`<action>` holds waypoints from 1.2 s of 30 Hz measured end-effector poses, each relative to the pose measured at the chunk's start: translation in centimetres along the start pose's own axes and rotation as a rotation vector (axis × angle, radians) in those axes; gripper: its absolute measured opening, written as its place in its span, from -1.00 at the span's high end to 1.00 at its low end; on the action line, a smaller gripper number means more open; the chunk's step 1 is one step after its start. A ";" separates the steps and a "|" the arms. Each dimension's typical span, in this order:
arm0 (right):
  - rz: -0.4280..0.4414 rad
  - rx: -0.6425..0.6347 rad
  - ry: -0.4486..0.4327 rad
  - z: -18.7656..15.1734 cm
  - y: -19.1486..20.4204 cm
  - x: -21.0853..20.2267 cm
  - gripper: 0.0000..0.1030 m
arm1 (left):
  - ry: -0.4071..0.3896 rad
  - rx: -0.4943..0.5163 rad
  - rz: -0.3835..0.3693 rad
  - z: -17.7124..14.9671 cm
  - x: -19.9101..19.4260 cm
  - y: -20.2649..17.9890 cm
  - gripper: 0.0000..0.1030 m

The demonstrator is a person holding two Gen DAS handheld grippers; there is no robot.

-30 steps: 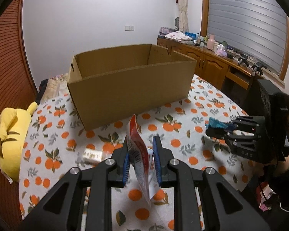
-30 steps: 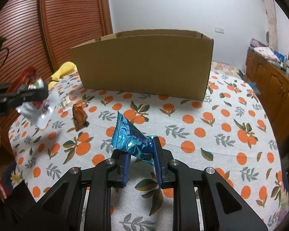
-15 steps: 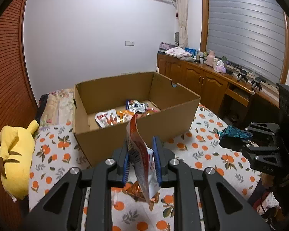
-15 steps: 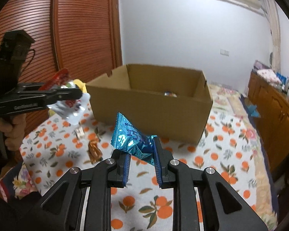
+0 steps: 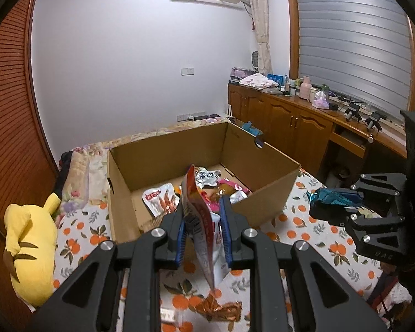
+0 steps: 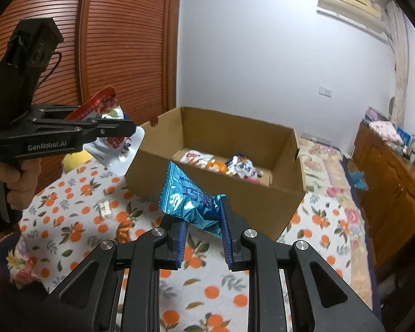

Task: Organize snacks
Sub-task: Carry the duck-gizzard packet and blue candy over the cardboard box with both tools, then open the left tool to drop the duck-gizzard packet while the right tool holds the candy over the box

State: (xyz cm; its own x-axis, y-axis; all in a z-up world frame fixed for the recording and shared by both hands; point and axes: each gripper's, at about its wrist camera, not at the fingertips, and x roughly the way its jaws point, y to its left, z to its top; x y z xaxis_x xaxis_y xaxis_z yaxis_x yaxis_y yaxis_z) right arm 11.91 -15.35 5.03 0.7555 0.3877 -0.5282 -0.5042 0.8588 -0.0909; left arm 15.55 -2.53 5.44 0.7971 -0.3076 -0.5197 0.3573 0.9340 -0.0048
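The left hand-held gripper (image 5: 202, 231) is clamped on a red-and-white snack pouch (image 5: 199, 221); the right hand-held gripper (image 6: 202, 231) pinches a blue foil snack packet (image 6: 189, 203). Both hang before the open cardboard box (image 6: 262, 199) holding snacks.

Both wrist views look down from close range, sharing the cardboard box (image 5: 265, 202) (image 6: 207, 193).

A: Cloth (image 6: 312, 238) beneath both tools?
B: White, printed with orange fruit and green leaves.
A: Packet (image 5: 199, 221) in the left tool?
B: Red and white, some orange.
A: Packet (image 6: 191, 202) in the right tool?
B: Shiny blue foil.
A: Box (image 6: 215, 196) ahead?
B: Plain brown cardboard.
A: Plush toy (image 5: 30, 243) left of the left tool?
B: Yellow, brown stripes.
A: Finger pads (image 6: 226, 238)?
B: Blue, on black frames.
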 end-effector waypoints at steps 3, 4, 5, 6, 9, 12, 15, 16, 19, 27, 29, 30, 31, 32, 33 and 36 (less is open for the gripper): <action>-0.004 -0.010 0.000 1.3 -0.5 0.8 0.62 | 0.004 -0.015 0.001 0.6 1.0 0.6 0.64; -0.002 -0.009 0.001 1.6 -0.6 1.1 0.61 | 0.006 -0.018 0.002 0.8 1.4 0.8 0.64; 0.000 -0.009 0.001 1.9 -0.7 1.3 0.62 | 0.007 -0.015 0.008 0.9 1.8 0.9 0.64; 0.001 -0.004 0.000 2.3 -0.9 1.7 0.62 | 0.007 -0.015 0.016 1.0 2.2 1.0 0.64; -0.010 0.009 0.002 2.8 -1.4 2.5 0.61 | 0.019 -0.033 0.010 1.3 3.6 1.5 0.64; -0.011 0.032 0.009 3.2 -2.0 3.7 0.61 | 0.027 -0.037 0.023 1.6 4.8 1.8 0.63; -0.013 0.045 0.019 3.6 -2.4 5.0 0.62 | 0.036 -0.055 0.024 1.8 5.9 2.3 0.63; -0.013 0.055 0.024 3.8 -2.6 5.5 0.61 | 0.039 -0.061 0.025 1.9 6.2 2.4 0.63; 0.001 0.091 0.027 4.1 -3.1 6.1 0.61 | 0.046 -0.077 0.034 1.7 7.0 2.8 0.63; -0.007 0.113 0.049 4.6 -3.6 8.0 0.61 | 0.071 -0.083 0.061 1.4 8.3 3.6 0.63; -0.008 0.118 0.054 4.7 -3.6 8.5 0.61 | 0.072 -0.081 0.064 1.6 8.4 3.7 0.62; -0.010 0.118 0.058 4.7 -3.5 8.7 0.61 | 0.071 -0.080 0.065 1.7 8.4 3.6 0.62; -0.013 0.116 0.063 4.8 -3.5 9.1 0.61 | 0.072 -0.080 0.064 1.7 8.5 3.7 0.62; -0.015 0.114 0.068 4.8 -3.5 9.3 0.61 | 0.074 -0.081 0.061 1.8 8.5 3.7 0.61; -0.018 0.112 0.072 4.9 -3.5 9.6 0.61 | 0.073 -0.081 0.058 1.8 8.6 3.6 0.60; -0.020 0.121 0.084 4.9 -3.9 10.4 0.61 | 0.073 -0.081 0.059 1.9 8.7 3.8 0.53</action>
State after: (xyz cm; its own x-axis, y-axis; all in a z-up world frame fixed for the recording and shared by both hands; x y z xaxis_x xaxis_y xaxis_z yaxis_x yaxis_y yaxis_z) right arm 23.78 -12.98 4.02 0.7246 0.3445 -0.5969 -0.4313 0.9022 -0.0029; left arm 24.80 -2.03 2.54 0.7769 -0.2399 -0.5821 0.2678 0.9627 -0.0393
